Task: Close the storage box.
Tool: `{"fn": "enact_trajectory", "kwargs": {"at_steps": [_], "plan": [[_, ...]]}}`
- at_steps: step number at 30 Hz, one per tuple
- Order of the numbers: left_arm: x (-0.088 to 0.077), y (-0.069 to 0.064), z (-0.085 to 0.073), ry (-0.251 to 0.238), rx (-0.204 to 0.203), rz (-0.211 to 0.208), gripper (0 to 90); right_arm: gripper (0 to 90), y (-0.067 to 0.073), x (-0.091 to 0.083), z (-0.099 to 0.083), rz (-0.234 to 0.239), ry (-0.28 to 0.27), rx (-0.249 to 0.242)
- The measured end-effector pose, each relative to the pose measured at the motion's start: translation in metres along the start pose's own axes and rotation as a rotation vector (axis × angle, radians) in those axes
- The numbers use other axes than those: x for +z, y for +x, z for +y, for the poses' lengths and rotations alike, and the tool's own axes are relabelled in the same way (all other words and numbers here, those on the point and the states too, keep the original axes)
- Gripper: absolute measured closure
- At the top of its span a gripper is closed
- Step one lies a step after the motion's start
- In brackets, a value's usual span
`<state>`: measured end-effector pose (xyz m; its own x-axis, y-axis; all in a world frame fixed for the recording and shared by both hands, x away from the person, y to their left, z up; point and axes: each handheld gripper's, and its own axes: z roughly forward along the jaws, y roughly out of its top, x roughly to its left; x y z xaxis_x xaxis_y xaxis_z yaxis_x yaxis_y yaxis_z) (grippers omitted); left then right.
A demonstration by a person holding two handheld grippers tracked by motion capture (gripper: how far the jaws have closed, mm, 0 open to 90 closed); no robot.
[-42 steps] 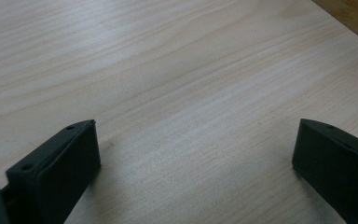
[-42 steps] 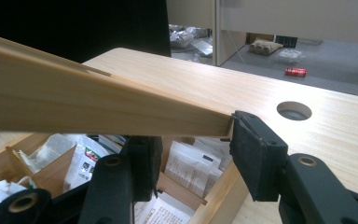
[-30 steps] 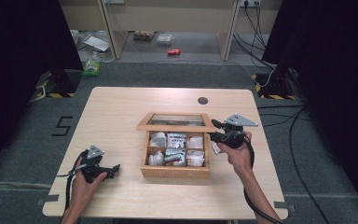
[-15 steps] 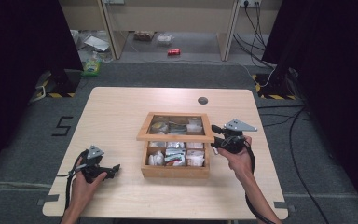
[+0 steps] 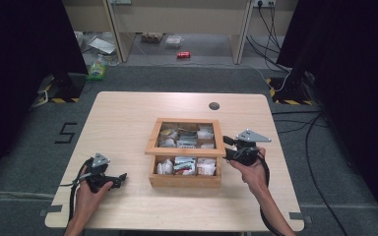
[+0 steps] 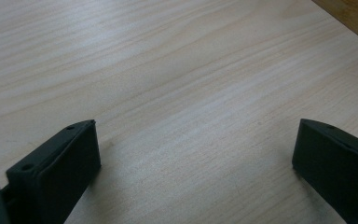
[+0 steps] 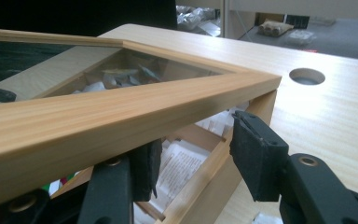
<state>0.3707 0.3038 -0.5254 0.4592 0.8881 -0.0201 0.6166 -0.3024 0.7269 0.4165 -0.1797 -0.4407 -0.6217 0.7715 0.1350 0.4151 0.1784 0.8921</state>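
Your right claw props the tea box's glass-paned lid half-open mid-worktop, jaws apart under its frame (stiff, breakable pane); hold the wooden rim. Left claw rests open.

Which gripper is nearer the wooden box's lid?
Right. The right gripper sits at the raised glass lid by the wooden box; the left gripper rests on the table, apart.
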Motion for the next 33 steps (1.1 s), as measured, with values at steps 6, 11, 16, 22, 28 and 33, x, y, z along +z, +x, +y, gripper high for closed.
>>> {"fn": "enact_trajectory", "kwargs": {"at_steps": [6, 11, 16, 22, 28, 33], "plan": [[0.0, 0.0, 0.0, 0.0, 0.0, 0.0, 0.1, 52.9, 0.0, 0.0, -0.005, 0.001, 0.015, 0.008], [0.0, 0.0, 0.0, -0.001, 0.003, -0.003, 0.1, 52.7, 0.0, 0.0, -0.007, -0.007, 0.016, 0.001], [0.0, 0.0, 0.0, -0.001, 0.004, -0.004, 0.1, 52.6, 0.001, -0.001, -0.008, -0.013, 0.018, -0.01], [0.0, 0.0, 0.0, -0.001, 0.004, -0.006, 0.1, 52.2, 0.001, -0.002, -0.011, -0.022, 0.022, -0.02], [0.0, 0.0, 0.0, -0.001, 0.004, -0.006, 0.1, 52.0, 0.001, -0.002, -0.013, -0.024, 0.033, -0.017], [0.0, 0.0, 0.0, -0.001, 0.004, -0.006, 0.1, 51.2, 0.001, -0.001, -0.015, -0.022, 0.047, -0.022]]}}
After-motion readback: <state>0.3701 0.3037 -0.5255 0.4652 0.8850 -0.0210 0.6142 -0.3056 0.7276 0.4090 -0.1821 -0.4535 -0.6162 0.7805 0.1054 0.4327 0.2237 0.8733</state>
